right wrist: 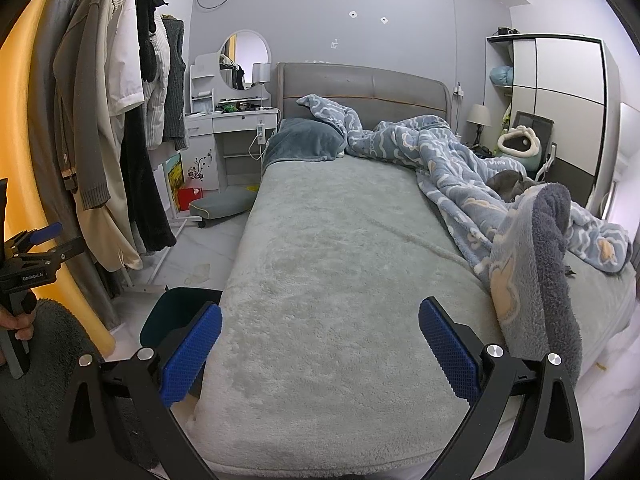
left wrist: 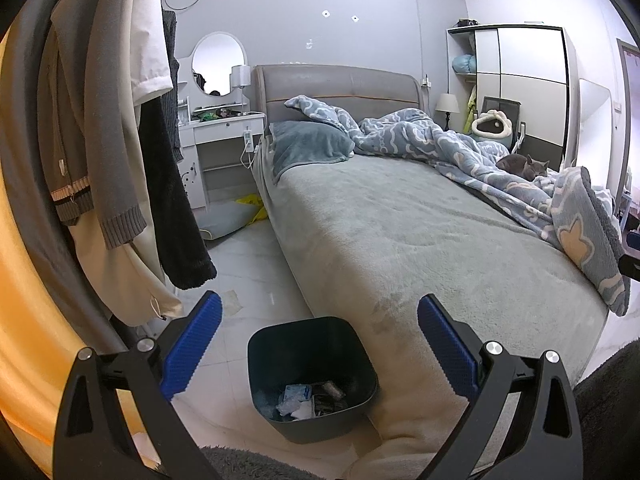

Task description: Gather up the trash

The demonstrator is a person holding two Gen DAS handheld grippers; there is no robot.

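Note:
A dark bin (left wrist: 312,344) stands on the floor at the bed's near left corner, with several bits of trash (left wrist: 308,398) inside. My left gripper (left wrist: 320,344) is open and empty above the bin. A crumpled pale scrap (left wrist: 232,302) lies on the floor tiles to the left; it also shows in the right wrist view (right wrist: 198,273). My right gripper (right wrist: 320,344) is open and empty over the foot of the bed (right wrist: 328,264). The bin's rim (right wrist: 176,300) shows at its left finger. The left gripper (right wrist: 36,248) appears at the far left there.
A clothes rack with hanging coats (left wrist: 120,140) stands left of the bin. A white dressing table (left wrist: 220,136) and a grey floor cushion (left wrist: 228,218) with a yellow bag (left wrist: 252,202) are beyond. A blue blanket (right wrist: 500,184) and a grey cat (left wrist: 524,166) lie on the bed.

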